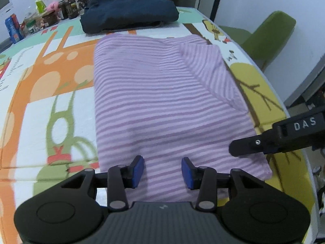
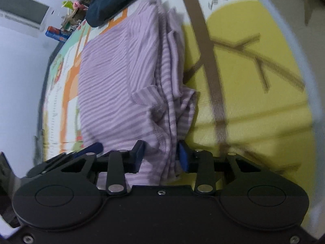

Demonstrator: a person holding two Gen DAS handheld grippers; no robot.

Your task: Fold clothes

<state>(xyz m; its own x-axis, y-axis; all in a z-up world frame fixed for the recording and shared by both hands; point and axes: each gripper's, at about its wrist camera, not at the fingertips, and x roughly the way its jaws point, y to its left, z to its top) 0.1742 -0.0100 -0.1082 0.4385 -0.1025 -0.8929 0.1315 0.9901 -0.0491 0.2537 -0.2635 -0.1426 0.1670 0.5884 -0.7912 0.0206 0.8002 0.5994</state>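
Observation:
A lilac striped garment [image 1: 162, 101] lies flat on the patterned mat, folded into a long rectangle with a sleeve flap turned in at its right side. My left gripper [image 1: 162, 171] is open, with its blue pads over the garment's near edge. My right gripper [image 2: 160, 157] is open, its jaws astride the bunched right edge of the garment [image 2: 121, 81]. The right gripper's finger [image 1: 249, 144] shows in the left wrist view at the garment's right edge. The left gripper's fingers [image 2: 89, 149] show at the lower left of the right wrist view.
A folded dark blue garment [image 1: 128, 14] lies at the far end of the mat. Bottles and jars [image 1: 50, 10] stand at the far left. A green chair [image 1: 268, 36] is beyond the table's right edge. The mat [image 2: 254, 81] has a yellow tree print.

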